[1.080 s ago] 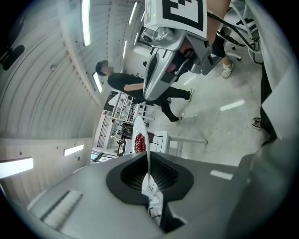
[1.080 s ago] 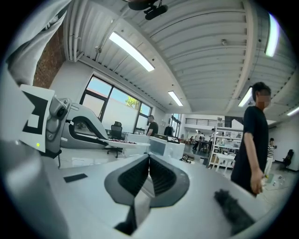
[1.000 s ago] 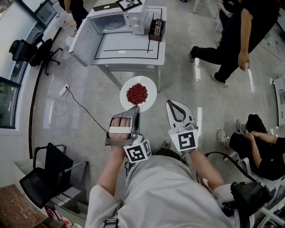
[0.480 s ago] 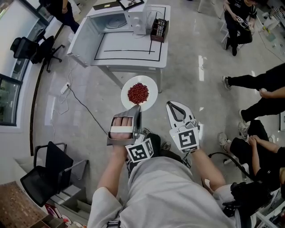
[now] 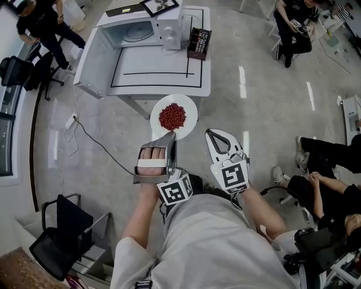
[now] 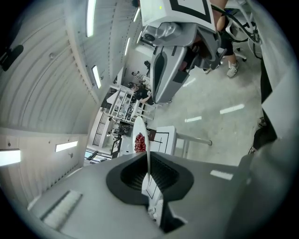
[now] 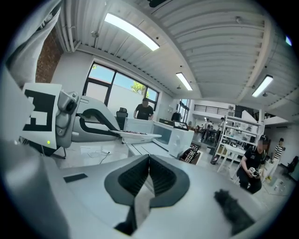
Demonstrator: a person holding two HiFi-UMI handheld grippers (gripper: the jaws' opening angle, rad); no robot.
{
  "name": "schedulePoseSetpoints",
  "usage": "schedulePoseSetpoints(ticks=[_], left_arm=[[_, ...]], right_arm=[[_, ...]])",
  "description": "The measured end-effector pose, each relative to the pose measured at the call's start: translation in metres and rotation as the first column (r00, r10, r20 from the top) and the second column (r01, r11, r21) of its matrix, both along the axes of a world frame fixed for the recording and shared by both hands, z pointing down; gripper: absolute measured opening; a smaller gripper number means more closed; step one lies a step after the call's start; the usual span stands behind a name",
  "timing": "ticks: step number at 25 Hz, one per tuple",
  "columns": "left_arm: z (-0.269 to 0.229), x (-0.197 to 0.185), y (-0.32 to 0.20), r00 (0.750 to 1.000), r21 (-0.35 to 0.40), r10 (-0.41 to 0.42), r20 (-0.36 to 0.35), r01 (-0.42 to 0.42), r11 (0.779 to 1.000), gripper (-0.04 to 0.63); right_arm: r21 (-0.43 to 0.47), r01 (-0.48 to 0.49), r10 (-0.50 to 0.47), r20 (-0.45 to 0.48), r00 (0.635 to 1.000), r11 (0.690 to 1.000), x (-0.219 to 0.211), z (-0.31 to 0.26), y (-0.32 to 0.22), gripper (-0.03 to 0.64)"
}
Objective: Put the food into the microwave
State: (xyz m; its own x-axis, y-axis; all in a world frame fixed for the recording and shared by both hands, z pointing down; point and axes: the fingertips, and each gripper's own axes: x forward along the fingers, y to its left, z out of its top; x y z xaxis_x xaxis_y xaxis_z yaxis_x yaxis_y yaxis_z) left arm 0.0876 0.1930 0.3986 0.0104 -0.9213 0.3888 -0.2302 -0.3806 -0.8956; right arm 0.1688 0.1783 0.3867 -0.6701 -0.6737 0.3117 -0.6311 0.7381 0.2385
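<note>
Precariously, the left claw (image 5: pixel 170 135) is pinching only the plate (image 5: pixel 189 109) rim, right claw (image 5: pixel 209 132) hanging closed and empty; tilting is probably risking spilled beans (image 5: pixel 172 116) before the microwave (image 5: pixel 142 31).

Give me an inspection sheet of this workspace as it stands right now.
Surface: white table, black outlined rectangle, bare inside it.
Job's things: plate of red beans, held in front of the table; microwave at the table's back, door open.
Clutter: framed picture on the microwave; black keypad box at the table's right edge.
Grippers: left gripper, fingers shut on the plate's rim; right gripper shut, empty.
Cables: cable and power strip on the floor, left.
Surroundings: black chair; seated people.
</note>
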Motion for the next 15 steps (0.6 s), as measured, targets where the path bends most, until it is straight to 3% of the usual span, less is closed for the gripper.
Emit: schedulePoseSetpoints(ticks=[15], left_arm=[[0.007, -0.083, -0.048, 1.0, -0.018, -0.013, -0.016, 0.012, 1.0, 0.02]], right_arm=[[0.002, -0.028, 0.028, -0.014, 1.0, 1.0, -0.074, 0.001, -0.058, 0.011]])
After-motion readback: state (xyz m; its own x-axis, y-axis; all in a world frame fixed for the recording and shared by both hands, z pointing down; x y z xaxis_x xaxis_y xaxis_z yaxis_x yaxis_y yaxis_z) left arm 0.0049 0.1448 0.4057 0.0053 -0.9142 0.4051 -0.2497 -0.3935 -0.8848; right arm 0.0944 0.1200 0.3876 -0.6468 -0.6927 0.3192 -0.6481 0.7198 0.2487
